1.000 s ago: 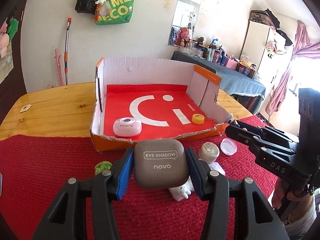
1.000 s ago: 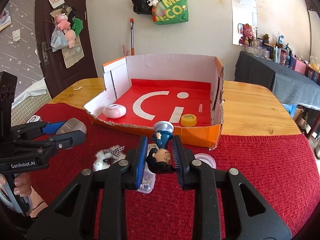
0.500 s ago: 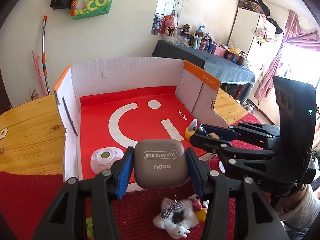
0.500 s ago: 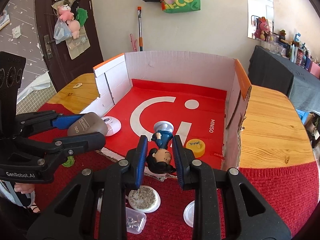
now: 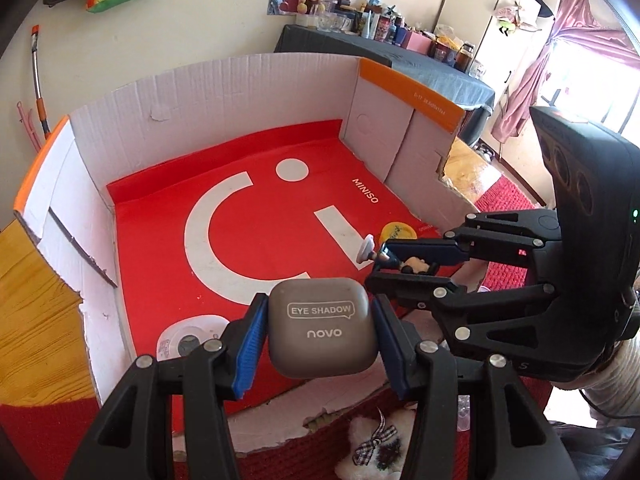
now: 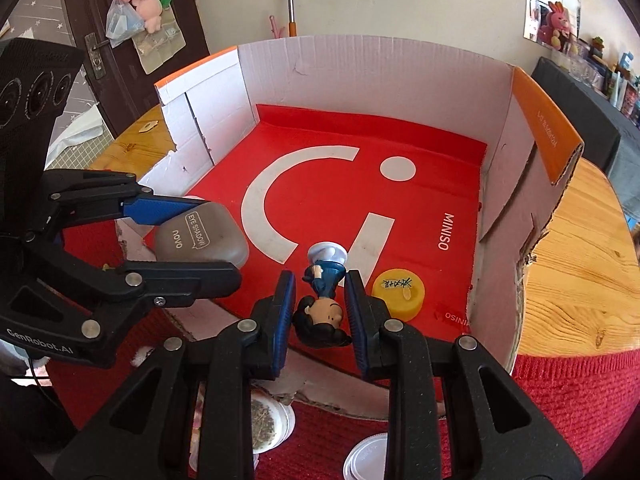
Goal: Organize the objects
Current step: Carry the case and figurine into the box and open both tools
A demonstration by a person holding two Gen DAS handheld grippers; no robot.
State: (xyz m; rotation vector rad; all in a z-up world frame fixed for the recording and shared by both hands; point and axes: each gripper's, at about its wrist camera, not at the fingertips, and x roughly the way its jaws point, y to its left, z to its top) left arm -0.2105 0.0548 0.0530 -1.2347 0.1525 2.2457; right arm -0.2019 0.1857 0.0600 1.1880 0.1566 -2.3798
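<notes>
Two items ride over the cardboard box [image 6: 360,76]: the eye shadow case [image 5: 322,326] clamped in the left gripper [image 5: 320,344], jaws partly apart, and the figurine [image 6: 322,300] pinched head-down in the right gripper [image 6: 320,312], jaws near fully closed. We judge placement is next: we lower each onto bare red floor, clear of the yellow cap [image 6: 398,290] and white compact [image 5: 186,340], keeping the grippers apart.

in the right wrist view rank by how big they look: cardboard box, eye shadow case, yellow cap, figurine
1. cardboard box
2. eye shadow case
3. figurine, though nearness to the camera inflates it
4. yellow cap, close to the figurine, so unsure
</notes>
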